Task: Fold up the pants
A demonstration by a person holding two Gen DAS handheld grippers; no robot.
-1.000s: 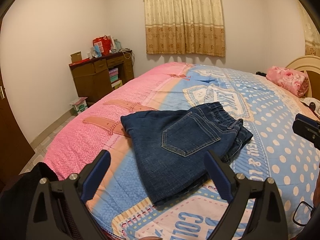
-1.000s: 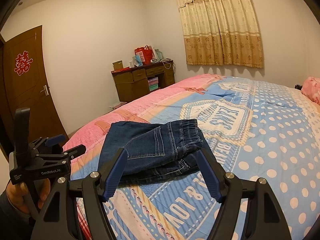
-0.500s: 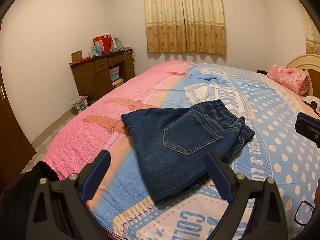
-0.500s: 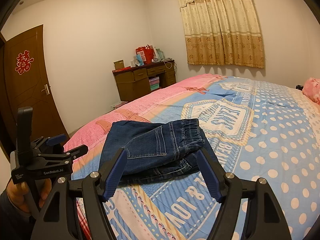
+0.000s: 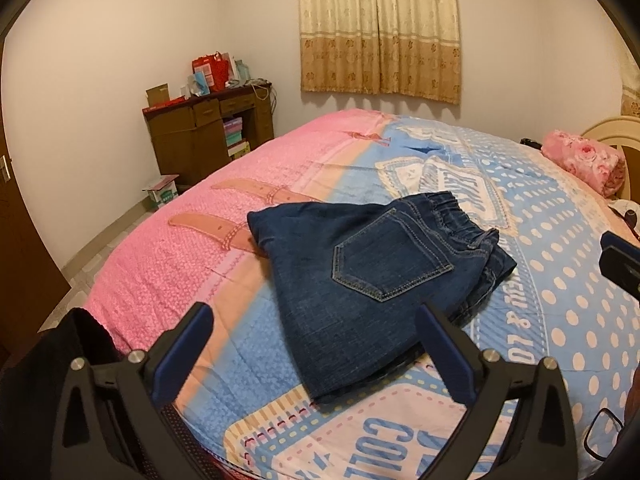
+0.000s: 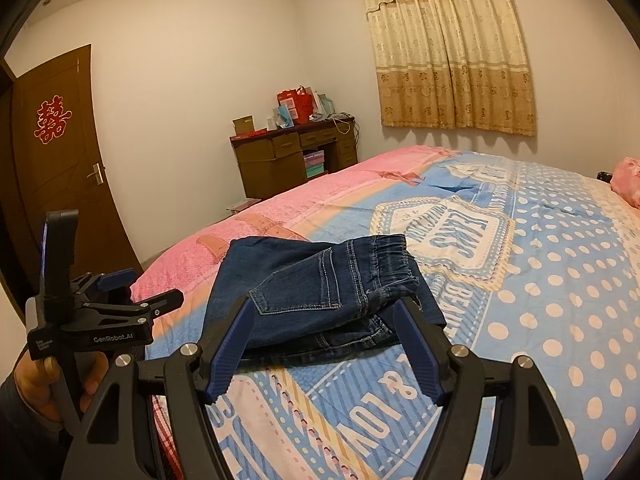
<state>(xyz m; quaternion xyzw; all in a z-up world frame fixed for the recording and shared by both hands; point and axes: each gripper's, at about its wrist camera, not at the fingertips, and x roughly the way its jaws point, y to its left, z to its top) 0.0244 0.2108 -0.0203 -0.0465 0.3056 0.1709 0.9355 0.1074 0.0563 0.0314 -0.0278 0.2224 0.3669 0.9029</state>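
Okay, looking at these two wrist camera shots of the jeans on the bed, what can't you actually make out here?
- Folded jeans: lower layers and underside hidden by the top layer, both views.
- Right gripper: cut off by the frame edge in the left wrist view.
- Items on the desk: too small to identify, both views.
- Pink pillow: cut by the right wrist view's edge.

"GenRobot.AI" on left gripper body; red double-happiness sign on door; bedspread lettering upside down, unclear.

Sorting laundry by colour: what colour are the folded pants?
Dark blue denim pants, clearest in the left wrist view.
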